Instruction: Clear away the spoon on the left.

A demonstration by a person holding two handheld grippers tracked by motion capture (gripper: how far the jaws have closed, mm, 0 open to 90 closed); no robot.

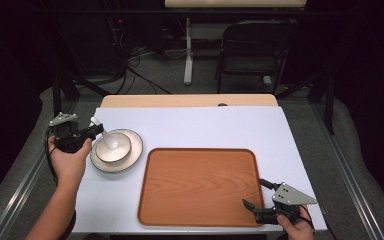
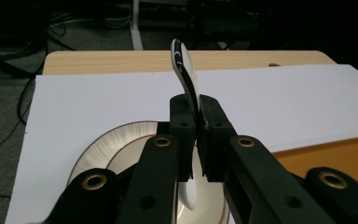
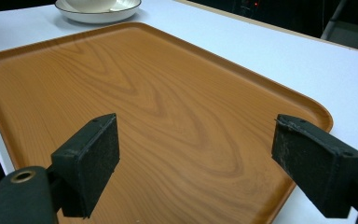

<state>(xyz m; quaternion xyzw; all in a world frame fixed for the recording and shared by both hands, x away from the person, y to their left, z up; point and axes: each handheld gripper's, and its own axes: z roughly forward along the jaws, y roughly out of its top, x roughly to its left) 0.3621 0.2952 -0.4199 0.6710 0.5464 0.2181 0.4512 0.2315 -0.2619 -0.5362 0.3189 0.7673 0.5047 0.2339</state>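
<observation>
Dim room, light falling mainly on the white-covered, pale wooden table (image 1: pixel 190 100) at centre frame. Grey carpeted floor (image 1: pixel 155 75) beyond it. Black folding metal chair (image 1: pixel 252 50) upper right. White metal desk leg (image 1: pixel 188 50) upper centre, tangled black cables (image 1: pixel 125 57) upper left. Black metal frame rails (image 1: pixel 15 190) along both lower edges.

A: Tray (image 1: pixel 200 187): wood grain, smooth, low satin sheen. Bench (image 1: pixel 205 125) cover: matt white, paper-like.
B: Spoon (image 2: pixel 185 70): glossy white ceramic, dark edge line. Bowl (image 1: pixel 113 146) and plate (image 1: pixel 134 150): glazed, shiny.
A: Right tool (image 3: pixel 209 163) pads: matt black, rough-textured. Left tool (image 2: pixel 193 140): matt black plastic, brass-coloured rivets.
</observation>
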